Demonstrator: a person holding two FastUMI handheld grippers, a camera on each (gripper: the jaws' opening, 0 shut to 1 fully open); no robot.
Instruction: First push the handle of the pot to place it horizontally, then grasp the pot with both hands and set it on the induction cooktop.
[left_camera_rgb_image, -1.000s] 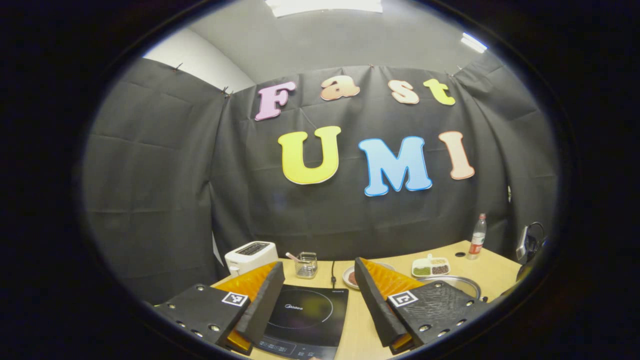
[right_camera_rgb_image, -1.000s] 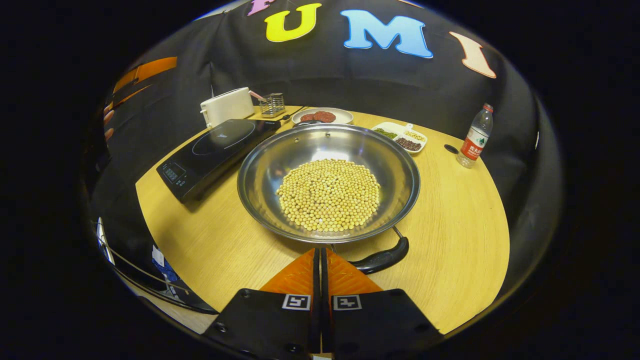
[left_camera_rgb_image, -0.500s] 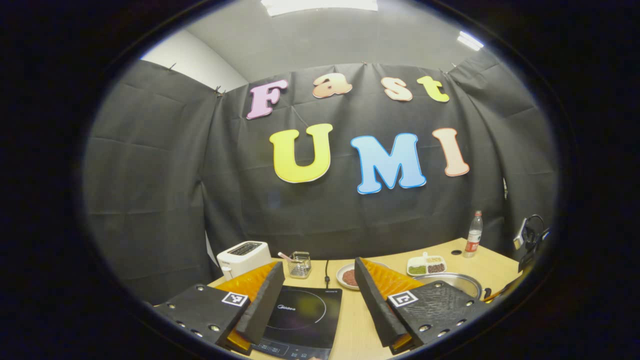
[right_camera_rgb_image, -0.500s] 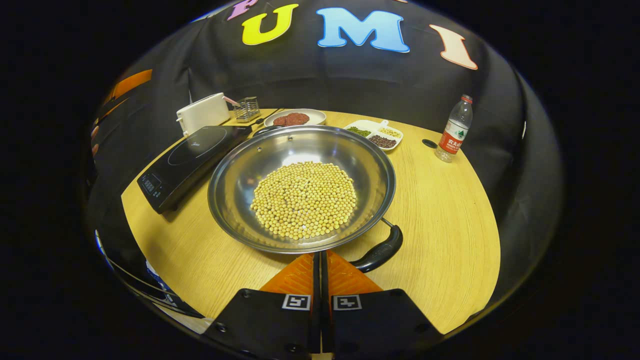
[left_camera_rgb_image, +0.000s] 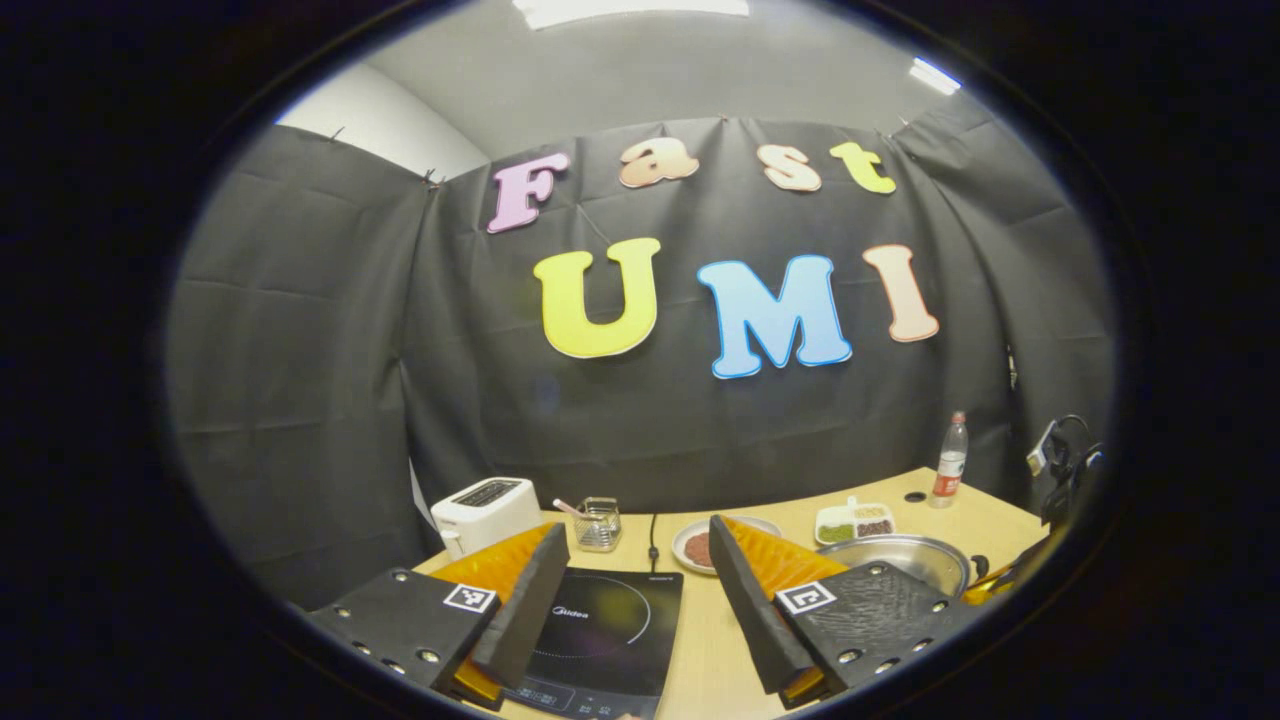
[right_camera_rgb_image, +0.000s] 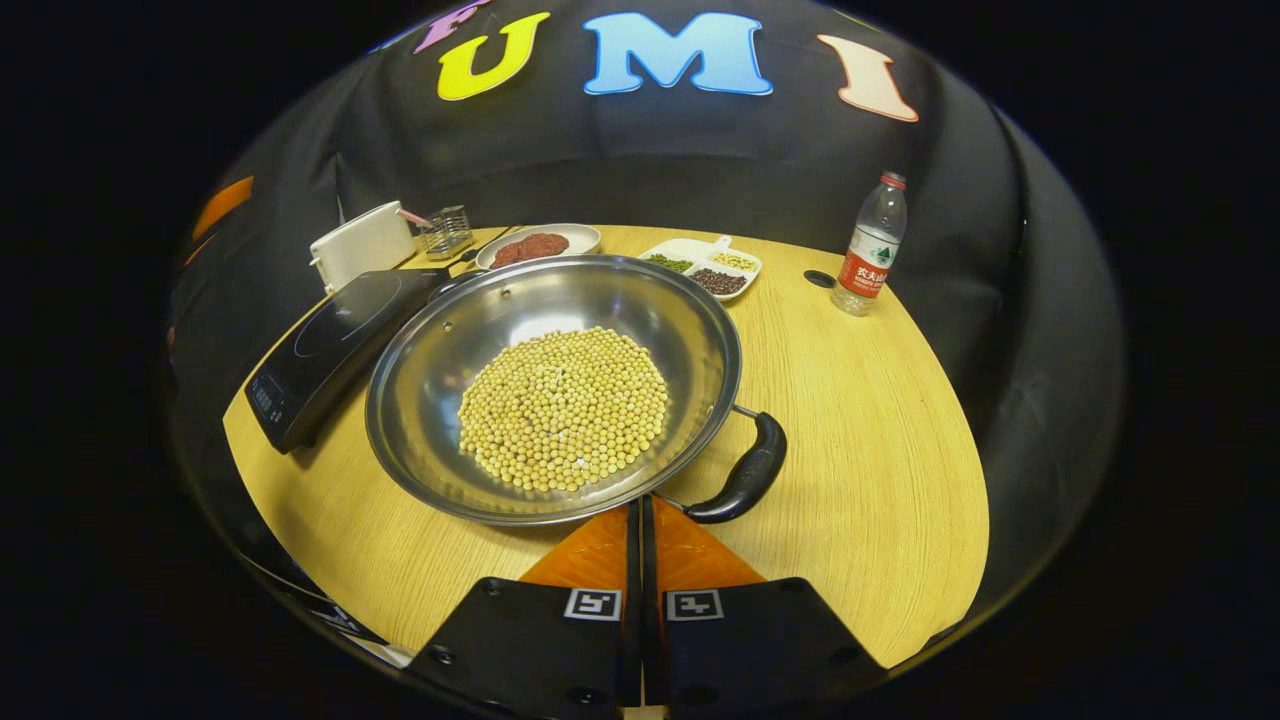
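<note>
As the handle (right_camera_rgb_image: 745, 472) swings from 6 o'clock of the pot (right_camera_rgb_image: 555, 385) toward 4 o'clock under the right gripper (right_camera_rgb_image: 640, 520), fingers pressed together on nothing, turning partly done, more push judged needed. Pot still on the worktop (right_camera_rgb_image: 880, 420), at 3 o'clock of the cooktop (right_camera_rgb_image: 330, 340); left gripper (left_camera_rgb_image: 635, 590) hovering wide open above the cooktop, empty.

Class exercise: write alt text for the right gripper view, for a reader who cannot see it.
A wide steel pot holding pale yellow beans sits on a round wooden table, its black side handle just ahead of the right gripper, whose fingers are closed together. A black induction cooktop lies left of the pot.
</note>
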